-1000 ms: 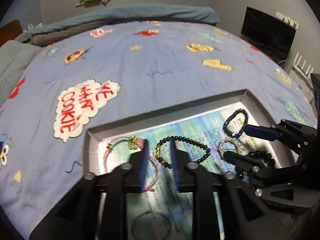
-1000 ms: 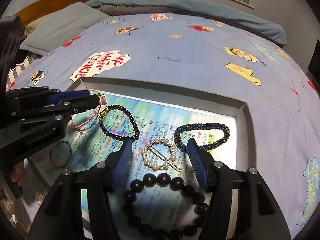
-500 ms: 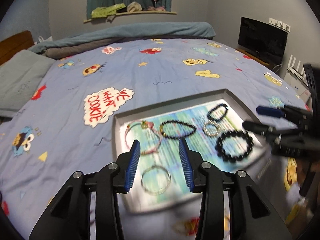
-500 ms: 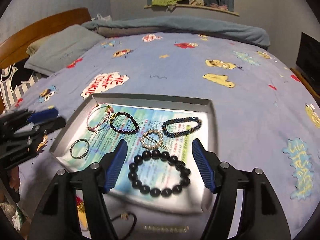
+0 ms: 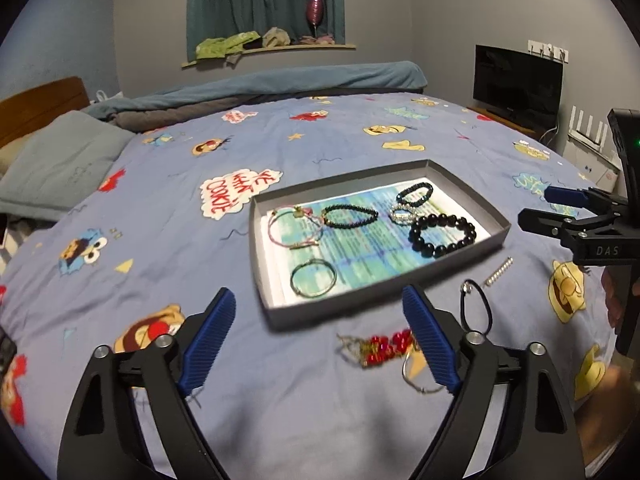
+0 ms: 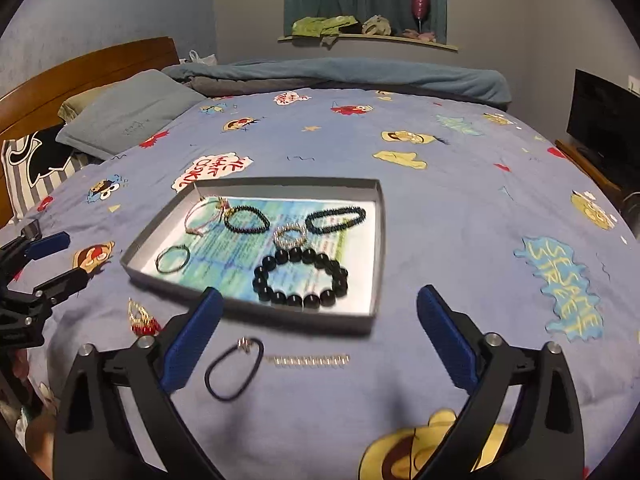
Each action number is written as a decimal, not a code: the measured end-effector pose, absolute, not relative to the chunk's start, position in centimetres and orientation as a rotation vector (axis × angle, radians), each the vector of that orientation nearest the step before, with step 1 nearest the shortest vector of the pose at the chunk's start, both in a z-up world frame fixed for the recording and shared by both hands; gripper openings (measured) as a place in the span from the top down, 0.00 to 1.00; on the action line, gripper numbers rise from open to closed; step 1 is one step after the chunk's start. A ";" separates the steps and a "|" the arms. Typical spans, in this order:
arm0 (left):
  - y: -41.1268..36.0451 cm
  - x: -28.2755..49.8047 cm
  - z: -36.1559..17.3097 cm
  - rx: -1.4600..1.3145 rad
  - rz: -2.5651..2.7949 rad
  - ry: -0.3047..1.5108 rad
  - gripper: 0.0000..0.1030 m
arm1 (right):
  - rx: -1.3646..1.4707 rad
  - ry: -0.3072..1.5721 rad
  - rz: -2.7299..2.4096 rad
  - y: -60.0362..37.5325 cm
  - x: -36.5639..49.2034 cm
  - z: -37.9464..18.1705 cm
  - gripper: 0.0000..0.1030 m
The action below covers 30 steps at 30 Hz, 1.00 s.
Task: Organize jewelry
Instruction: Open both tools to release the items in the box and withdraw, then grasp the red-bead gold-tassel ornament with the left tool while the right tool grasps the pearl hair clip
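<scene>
A grey shallow tray (image 5: 260, 264) (image 6: 378, 240) lies on the blue bedspread and holds several bracelets, among them a big black bead bracelet (image 5: 442, 234) (image 6: 301, 278) and a thin metal ring (image 5: 313, 278) (image 6: 172, 258). Outside the tray, near its front edge, lie a red bead piece (image 5: 384, 346) (image 6: 140, 316), a black cord loop (image 5: 476, 310) (image 6: 234, 368) and a small metal chain (image 5: 498, 272) (image 6: 308, 359). My left gripper (image 5: 320, 340) is open and empty above the red piece. My right gripper (image 6: 320, 344) is open and empty above the loop and chain.
A grey pillow (image 5: 60, 164) and a folded blue blanket (image 5: 260, 84) lie at the far side of the bed. A black TV (image 5: 518, 80) stands at the right. The wooden headboard (image 6: 80, 76) is at the left.
Both grippers have pulled back and up from inside the tray to its near side, and both have opened wider. The jewelry outside the tray has come into view.
</scene>
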<state>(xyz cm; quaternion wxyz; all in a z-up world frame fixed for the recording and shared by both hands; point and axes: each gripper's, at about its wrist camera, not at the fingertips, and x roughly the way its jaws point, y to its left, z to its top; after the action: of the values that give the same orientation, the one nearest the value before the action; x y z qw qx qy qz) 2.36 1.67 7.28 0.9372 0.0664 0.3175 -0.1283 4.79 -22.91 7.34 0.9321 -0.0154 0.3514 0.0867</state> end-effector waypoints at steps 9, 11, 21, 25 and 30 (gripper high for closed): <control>2.1 0.1 4.6 0.125 -0.232 0.690 0.11 | -0.047 0.705 0.159 -24.0 2.3 5.9 0.05; 2.3 -0.3 4.1 0.122 -0.235 0.705 0.11 | -0.046 0.709 0.144 -24.3 2.1 5.4 0.05; 1.1 -0.9 1.6 0.117 -0.259 0.772 0.11 | -0.028 0.725 0.144 -24.8 1.1 2.9 0.05; 0.6 0.0 1.3 0.106 -0.249 0.770 0.11 | -0.038 0.720 0.142 -24.6 0.9 2.1 0.05; 0.3 1.9 0.9 0.077 -0.241 0.778 0.12 | -0.032 0.726 0.135 -25.0 1.2 1.4 0.05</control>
<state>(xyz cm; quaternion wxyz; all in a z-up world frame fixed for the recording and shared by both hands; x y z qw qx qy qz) 1.94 0.31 0.86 0.9174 0.0375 0.3784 -0.1172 1.21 -25.01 1.43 0.9325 -0.0158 0.3548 0.0660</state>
